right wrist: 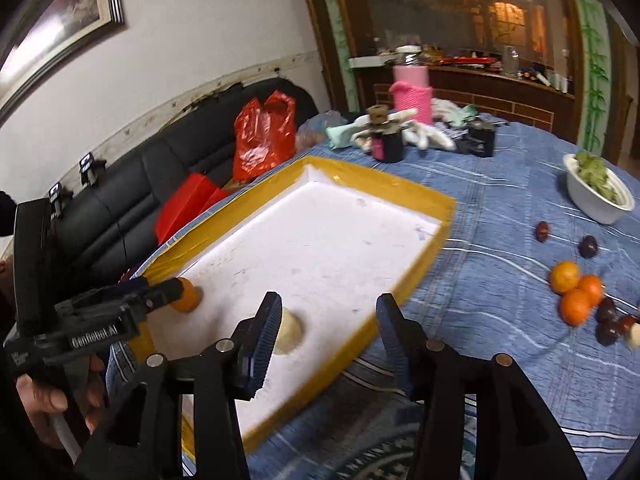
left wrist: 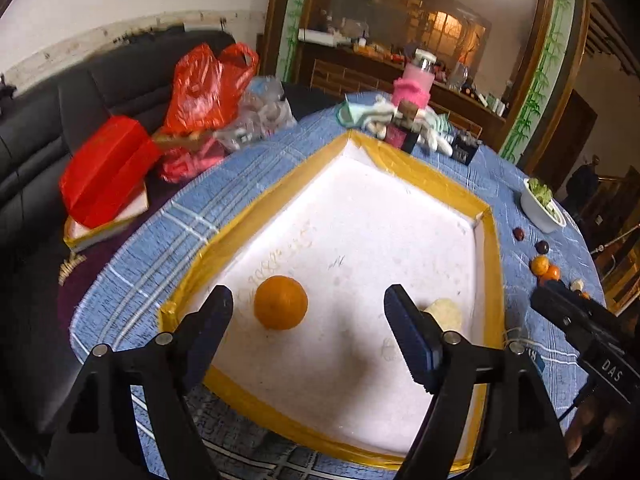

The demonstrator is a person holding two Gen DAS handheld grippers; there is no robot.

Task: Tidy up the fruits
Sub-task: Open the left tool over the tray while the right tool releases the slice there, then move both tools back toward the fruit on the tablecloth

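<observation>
Blue-clothed surface carries the tray, holding one orange and one pale fruit; both tools, left and right, are released; oranges at 3 o'clock remain.

Tray floor mostly bare beyond the orange and pale fruit at its near end; raised yellow rim bounds it. Right of it, open cloth, then scattered fruits and bowl. Jars crowd the far edge.
</observation>
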